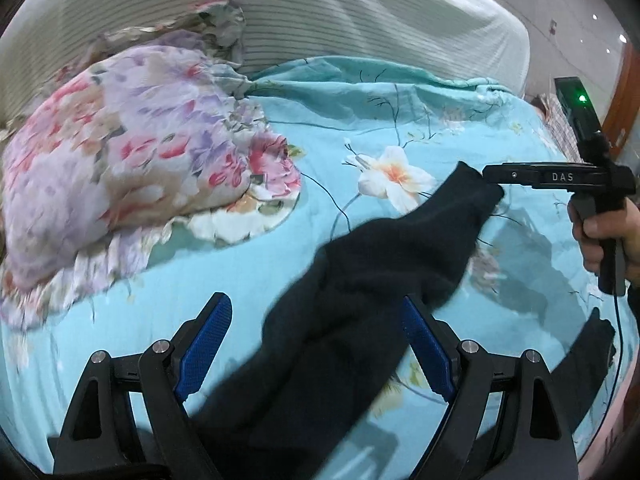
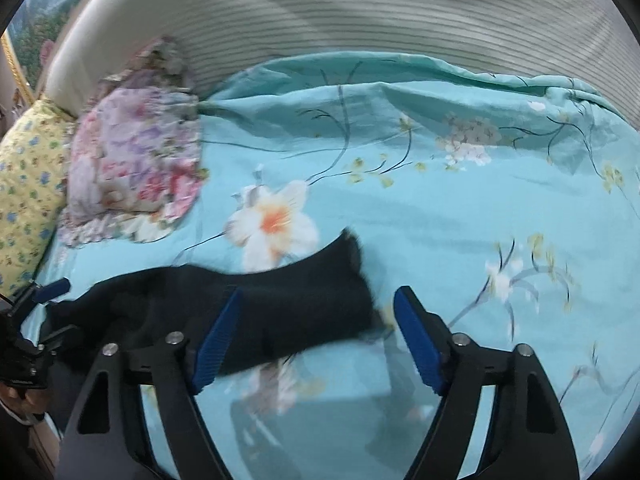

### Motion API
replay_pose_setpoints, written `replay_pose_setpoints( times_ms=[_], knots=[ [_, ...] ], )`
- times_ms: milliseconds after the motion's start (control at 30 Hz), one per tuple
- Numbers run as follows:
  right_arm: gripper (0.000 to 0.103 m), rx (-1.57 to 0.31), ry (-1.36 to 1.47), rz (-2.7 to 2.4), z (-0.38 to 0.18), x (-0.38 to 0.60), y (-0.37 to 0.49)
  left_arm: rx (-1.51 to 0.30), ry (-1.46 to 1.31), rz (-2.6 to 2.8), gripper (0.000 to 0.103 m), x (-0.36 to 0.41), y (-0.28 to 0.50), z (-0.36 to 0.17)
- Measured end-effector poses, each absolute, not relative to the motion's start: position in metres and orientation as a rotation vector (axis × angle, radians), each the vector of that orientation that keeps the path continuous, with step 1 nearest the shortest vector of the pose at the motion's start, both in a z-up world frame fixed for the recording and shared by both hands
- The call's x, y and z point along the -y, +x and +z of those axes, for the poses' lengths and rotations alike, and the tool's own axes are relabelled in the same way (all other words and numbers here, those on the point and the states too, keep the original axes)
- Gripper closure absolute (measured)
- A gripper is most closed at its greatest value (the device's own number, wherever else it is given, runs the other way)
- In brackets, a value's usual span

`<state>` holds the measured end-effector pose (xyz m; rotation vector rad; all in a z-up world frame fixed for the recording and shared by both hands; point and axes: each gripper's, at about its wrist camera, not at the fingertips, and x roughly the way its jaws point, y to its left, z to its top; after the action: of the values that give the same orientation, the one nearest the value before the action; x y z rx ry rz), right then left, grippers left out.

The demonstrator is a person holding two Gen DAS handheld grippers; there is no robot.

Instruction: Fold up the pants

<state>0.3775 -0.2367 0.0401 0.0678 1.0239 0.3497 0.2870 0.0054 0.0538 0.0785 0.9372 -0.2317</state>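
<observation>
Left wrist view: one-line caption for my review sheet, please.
Black fabric pants drape between the open left gripper fingers above a turquoise floral bedsheet.

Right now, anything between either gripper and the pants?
Nothing visible. The black pants lie directly between the open fingers of the left gripper, and one leg end lies between those of the right gripper. The floral pillow sits off to the side on the blue bedspread.

Black pants; turquoise floral bedspread; pink-purple floral pillow; yellow flowered pillow.
</observation>
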Motion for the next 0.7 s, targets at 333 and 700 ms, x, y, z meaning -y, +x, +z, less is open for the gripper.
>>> replay_pose_setpoints(
  times_ms=[333, 700],
  knots=[
    [0.037, -1.099, 0.057, 0.367, 0.004, 0.230, 0.428, -1.133, 0.019, -0.286, 0.017, -0.011, 0.346, 0.004],
    [0.095, -1.039, 0.091, 0.394, 0.020, 0.240, 0.411, -1.097, 0.059, -0.425, 0.091, 0.013, 0.312, 0.014]
  ],
)
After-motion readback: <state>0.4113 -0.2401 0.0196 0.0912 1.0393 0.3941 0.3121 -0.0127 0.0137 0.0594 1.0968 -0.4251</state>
